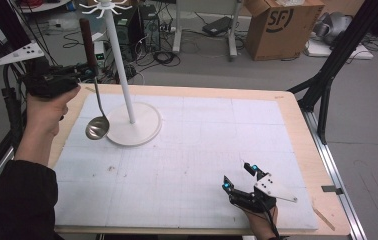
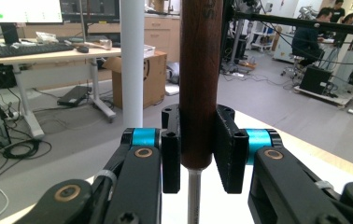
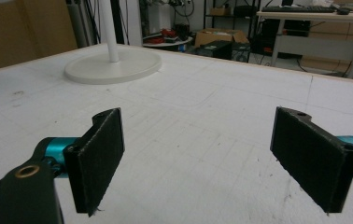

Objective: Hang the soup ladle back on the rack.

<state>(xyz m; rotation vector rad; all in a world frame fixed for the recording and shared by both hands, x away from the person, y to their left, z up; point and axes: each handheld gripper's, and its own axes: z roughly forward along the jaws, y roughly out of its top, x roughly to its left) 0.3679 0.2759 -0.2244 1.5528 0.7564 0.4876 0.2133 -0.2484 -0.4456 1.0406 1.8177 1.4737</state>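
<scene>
A ladle [image 1: 96, 124] with a dark wooden handle [image 2: 200, 79] and a steel bowl hangs upright above the table's left side. My left gripper [image 1: 84, 72] is shut on that handle, both pads pressed against the wood [image 2: 198, 154]. Just right of it stands a white rack [image 1: 119, 65] with a tall pole, hooks at the top and a round base [image 1: 134, 125]. Its pole [image 2: 131, 65] rises close behind the ladle in the left gripper view. My right gripper [image 1: 238, 176] rests near the table's front right, its jaws wide apart [image 3: 198, 158] with nothing between them.
A white mat [image 1: 187, 155] covers the wooden table [image 1: 304, 150]. Beyond the far edge are a cardboard box [image 1: 282, 27], computer towers, cables and black tripod legs [image 1: 327, 75] at the right. The rack's base [image 3: 114, 65] lies far ahead of the right gripper.
</scene>
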